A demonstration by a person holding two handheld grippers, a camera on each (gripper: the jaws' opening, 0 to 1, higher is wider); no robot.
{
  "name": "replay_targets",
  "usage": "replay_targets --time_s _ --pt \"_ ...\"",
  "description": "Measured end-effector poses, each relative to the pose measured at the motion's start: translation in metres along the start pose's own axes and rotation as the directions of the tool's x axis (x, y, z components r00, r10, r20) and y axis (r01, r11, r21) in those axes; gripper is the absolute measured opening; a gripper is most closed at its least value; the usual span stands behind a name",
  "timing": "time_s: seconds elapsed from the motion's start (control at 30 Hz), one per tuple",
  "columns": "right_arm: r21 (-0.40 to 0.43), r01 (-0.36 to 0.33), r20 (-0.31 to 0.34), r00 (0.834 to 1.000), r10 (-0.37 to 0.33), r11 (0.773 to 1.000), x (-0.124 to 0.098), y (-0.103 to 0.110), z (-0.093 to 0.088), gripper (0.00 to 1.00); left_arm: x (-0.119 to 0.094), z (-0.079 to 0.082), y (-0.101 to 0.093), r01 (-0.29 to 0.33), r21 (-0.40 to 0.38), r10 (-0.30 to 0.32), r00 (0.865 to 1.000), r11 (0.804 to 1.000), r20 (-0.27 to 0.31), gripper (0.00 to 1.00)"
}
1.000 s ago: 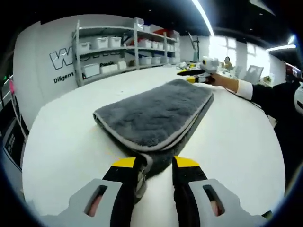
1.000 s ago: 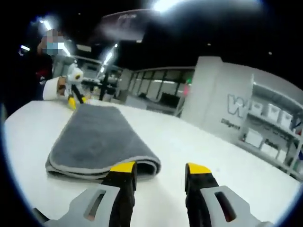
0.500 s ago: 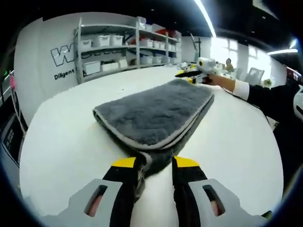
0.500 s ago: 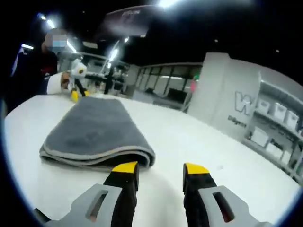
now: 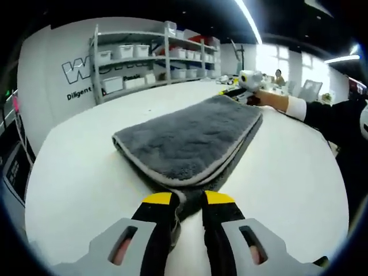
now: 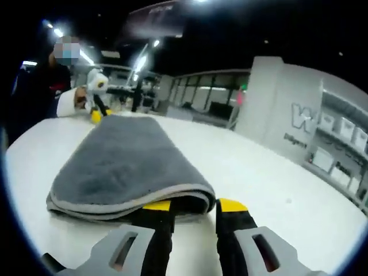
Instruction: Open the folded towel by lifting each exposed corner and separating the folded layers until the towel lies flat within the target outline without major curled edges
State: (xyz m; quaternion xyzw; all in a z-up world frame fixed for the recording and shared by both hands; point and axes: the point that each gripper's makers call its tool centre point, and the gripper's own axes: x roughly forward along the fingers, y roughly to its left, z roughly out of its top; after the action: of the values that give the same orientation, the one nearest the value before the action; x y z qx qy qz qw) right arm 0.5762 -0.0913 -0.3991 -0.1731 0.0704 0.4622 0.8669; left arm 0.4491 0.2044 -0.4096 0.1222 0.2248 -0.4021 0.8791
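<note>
Towel [image 5: 190, 135] folded, grey, mid white counter [image 5: 75, 172]. We clamp left gripper [image 5: 187, 201] fingers on near corner; right gripper [image 6: 195, 207] fingers narrow at opposite end's fold, grip unclear. Risk: pinching several layers at once, whole stack lifts unopened.

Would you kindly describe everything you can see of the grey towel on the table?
The towel is dark grey and plush, like microfibre, with a lighter grey stitched border. It lies folded in layers on the white table, its top smooth and its folded edges rounded. The left gripper has its jaws closed around one corner. At the opposite end, the right gripper has its jaws at a folded edge, which lies between them; whether they actually pinch it I cannot tell.
</note>
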Motion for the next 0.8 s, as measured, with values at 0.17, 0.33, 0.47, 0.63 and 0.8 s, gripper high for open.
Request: replay_targets --time_s 0.17,0.33,0.47,0.63,0.8 --pt "-0.007 0.033 -0.025 0.999 -0.033 0.999 -0.001 -0.003 -0.005 0.05 0.002 0.001 0.002 0.000 -0.005 0.000 1.000 1.000 0.004 0.14" --pt "-0.022 0.068 -0.048 0.996 -0.069 0.997 -0.006 -0.005 -0.008 0.00 0.003 0.001 0.009 -0.014 -0.074 0.015 1.000 0.997 0.010 0.12" --pt "-0.010 0.077 -0.061 0.995 -0.077 0.997 -0.008 -0.003 -0.009 0.00 0.004 0.002 0.011 -0.029 -0.047 0.029 1.000 0.998 0.008 0.11" --pt "0.001 0.079 -0.074 0.994 -0.078 0.997 -0.015 0.003 -0.010 0.00 0.002 0.003 0.019 -0.038 -0.071 0.039 0.999 0.997 0.013 0.08" --pt "0.015 0.073 -0.096 0.993 -0.071 0.997 -0.024 0.010 -0.009 0.00 0.003 0.006 0.028 -0.069 -0.083 0.071 0.997 0.994 0.026 0.07"
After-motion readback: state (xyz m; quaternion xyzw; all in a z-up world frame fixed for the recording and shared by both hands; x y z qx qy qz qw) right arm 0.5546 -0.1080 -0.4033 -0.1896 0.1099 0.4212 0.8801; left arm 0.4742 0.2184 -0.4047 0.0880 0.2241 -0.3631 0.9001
